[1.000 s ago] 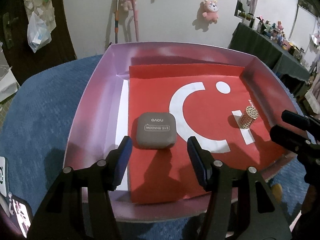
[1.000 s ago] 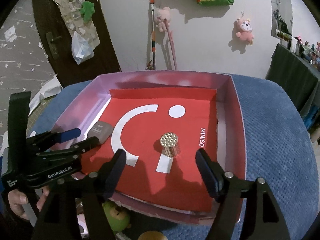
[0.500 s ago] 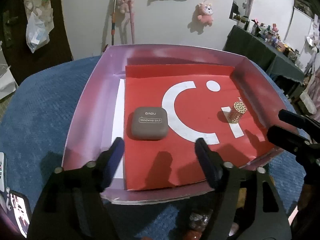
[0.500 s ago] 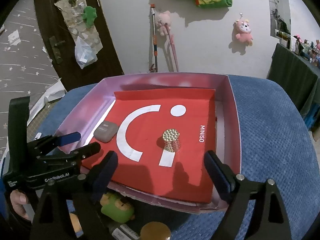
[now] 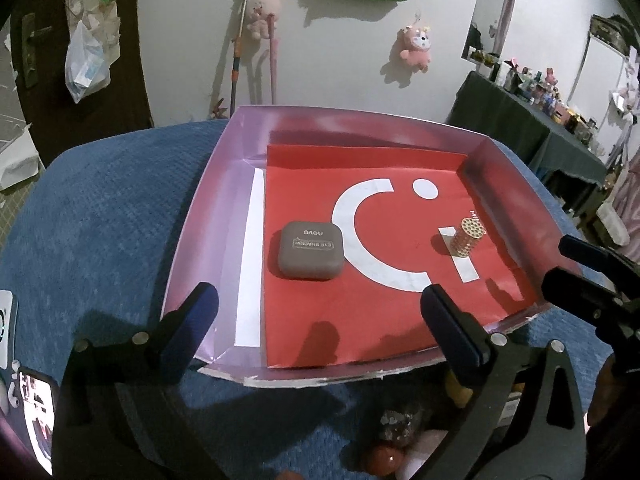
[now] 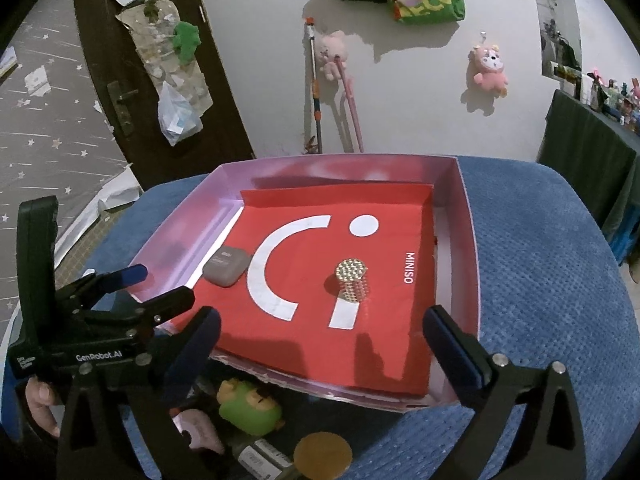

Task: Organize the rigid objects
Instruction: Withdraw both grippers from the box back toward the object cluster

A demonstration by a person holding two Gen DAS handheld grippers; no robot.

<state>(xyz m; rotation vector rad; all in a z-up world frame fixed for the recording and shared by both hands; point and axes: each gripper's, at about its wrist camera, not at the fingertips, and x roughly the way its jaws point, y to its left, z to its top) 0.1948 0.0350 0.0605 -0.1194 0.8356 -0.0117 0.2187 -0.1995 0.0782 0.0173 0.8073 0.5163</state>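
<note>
Left gripper (image 5: 318,312), right gripper (image 6: 320,330): jaws opening, empty. Rounded-square grey case (image 5: 311,250), beaded gold cylinder (image 6: 352,280): mid-frame beyond them, in tray (image 6: 466,240).

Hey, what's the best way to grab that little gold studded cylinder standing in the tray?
Probably from above with the right tool, fingers either side of the gold studded cylinder at mid-height. It stands upright on the red sheet, clear of the tray wall, with round sides.
</note>
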